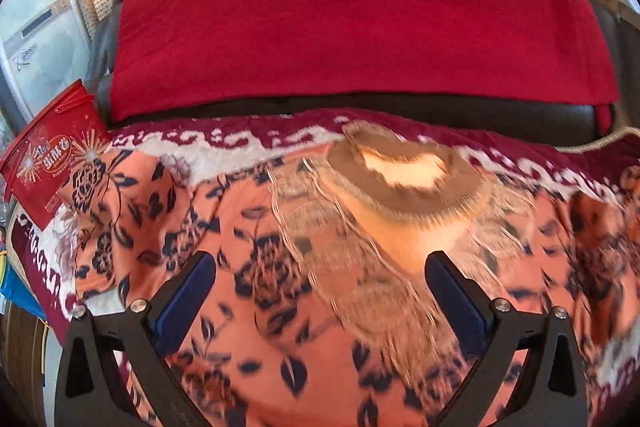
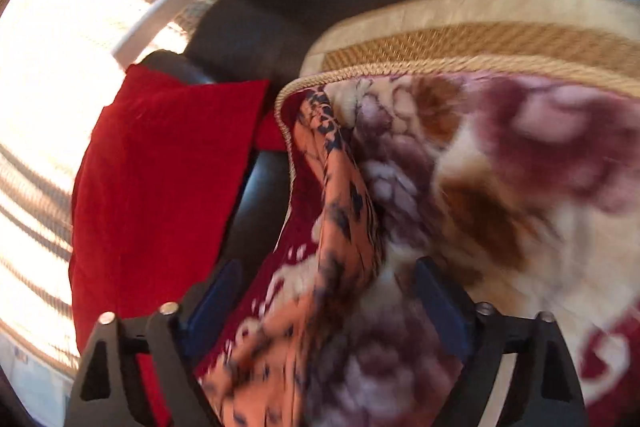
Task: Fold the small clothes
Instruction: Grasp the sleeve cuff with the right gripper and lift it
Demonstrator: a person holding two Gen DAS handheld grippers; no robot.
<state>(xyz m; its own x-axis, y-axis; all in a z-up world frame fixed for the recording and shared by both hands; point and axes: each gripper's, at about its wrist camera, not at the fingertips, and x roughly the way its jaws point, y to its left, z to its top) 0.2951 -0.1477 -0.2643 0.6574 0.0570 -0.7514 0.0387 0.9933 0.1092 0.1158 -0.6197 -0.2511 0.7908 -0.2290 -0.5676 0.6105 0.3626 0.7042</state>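
Sofa's draped in a plush maroon blanket (image 1: 248,143), and the peach floral garment (image 1: 248,235) lies spread flat on it for folding — left gripper (image 1: 320,279) and right gripper (image 2: 328,287) both gape, gripping nothing.

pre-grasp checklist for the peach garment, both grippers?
1. Left gripper open: ok, fingers wide, nothing between them.
2. Left gripper aimed at the garment: ok, peach floral cloth lies under and ahead of it.
3. Right gripper open: ok, fingers apart, pads not pressing.
4. Right gripper lined up on an edge: ok, a garment fold runs between its fingers.
5. Only garment in the bite: cannot tell, the blanket sits close behind the fold.
6. Garment flat: not ok, rumpled, tan collar bunched on top.
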